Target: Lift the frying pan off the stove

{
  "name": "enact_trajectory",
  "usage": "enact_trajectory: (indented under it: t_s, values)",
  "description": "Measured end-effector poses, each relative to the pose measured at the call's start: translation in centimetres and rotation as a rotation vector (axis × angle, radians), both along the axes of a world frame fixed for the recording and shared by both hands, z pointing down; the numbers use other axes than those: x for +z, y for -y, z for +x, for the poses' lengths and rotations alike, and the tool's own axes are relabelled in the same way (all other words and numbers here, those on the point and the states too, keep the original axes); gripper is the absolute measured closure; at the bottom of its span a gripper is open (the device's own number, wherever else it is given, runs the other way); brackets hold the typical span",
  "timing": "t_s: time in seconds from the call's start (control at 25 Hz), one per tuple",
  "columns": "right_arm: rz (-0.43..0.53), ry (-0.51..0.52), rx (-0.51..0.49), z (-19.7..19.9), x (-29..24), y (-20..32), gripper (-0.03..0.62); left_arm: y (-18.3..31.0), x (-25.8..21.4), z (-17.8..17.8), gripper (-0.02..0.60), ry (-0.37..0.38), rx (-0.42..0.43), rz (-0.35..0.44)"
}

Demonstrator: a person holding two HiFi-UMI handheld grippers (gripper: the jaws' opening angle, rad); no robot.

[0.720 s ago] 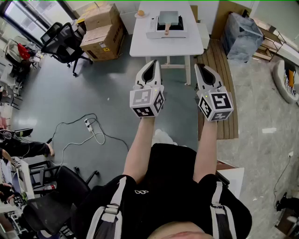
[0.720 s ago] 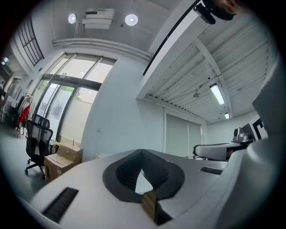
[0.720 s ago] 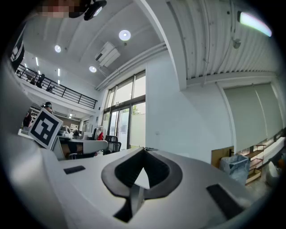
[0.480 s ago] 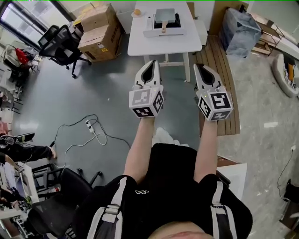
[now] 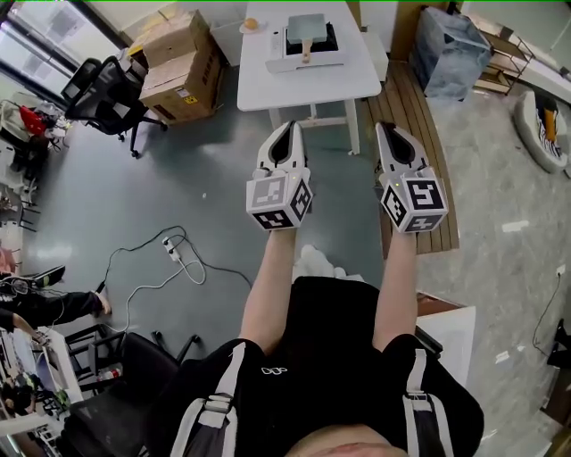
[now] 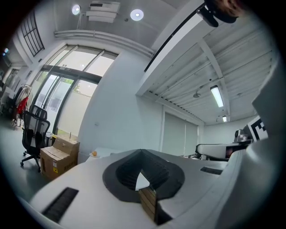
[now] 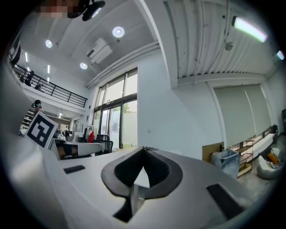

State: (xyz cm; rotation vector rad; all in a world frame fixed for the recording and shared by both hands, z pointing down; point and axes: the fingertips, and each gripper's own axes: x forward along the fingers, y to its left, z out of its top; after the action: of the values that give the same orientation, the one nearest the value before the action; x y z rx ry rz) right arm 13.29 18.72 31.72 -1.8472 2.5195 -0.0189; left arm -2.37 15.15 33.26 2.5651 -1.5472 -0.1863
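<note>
A square grey frying pan (image 5: 309, 29) with a wooden handle sits on a white stove (image 5: 308, 59) on a white table (image 5: 303, 87) at the top of the head view. Both grippers are held out side by side in the air over the floor, well short of the table. My left gripper (image 5: 288, 126) is shut with nothing in it, and my right gripper (image 5: 386, 128) is the same. In the left gripper view the jaws (image 6: 142, 150) meet at the tips. The right gripper view shows its jaws (image 7: 144, 148) closed too, pointing across the room.
Cardboard boxes (image 5: 183, 58) and a black office chair (image 5: 105, 87) stand left of the table. A slatted wooden platform (image 5: 417, 152) and a grey bag (image 5: 453, 55) lie to its right. A white cable with a power strip (image 5: 169, 254) runs over the floor. A small plate with something orange (image 5: 252, 25) sits on the table.
The table with the stove and pan has slid up and slightly left in the head view. Both grippers stay shut, side by side, a little lower in the picture.
</note>
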Motion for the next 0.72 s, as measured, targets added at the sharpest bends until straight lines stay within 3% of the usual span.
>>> enact_trajectory:
  t_s: [0.28, 0.72]
  values:
    - [0.018, 0.053, -0.006, -2.4, -0.6, 4.1, 0.595, 3.7, 0.0, -3.6, 0.581, -0.017, -0.037, -0.012]
    - [0.018, 0.097, -0.054, -11.7, 0.4, 12.6, 0.595, 9.6, 1.2, -15.3, 0.581, -0.006, -0.172, -0.032]
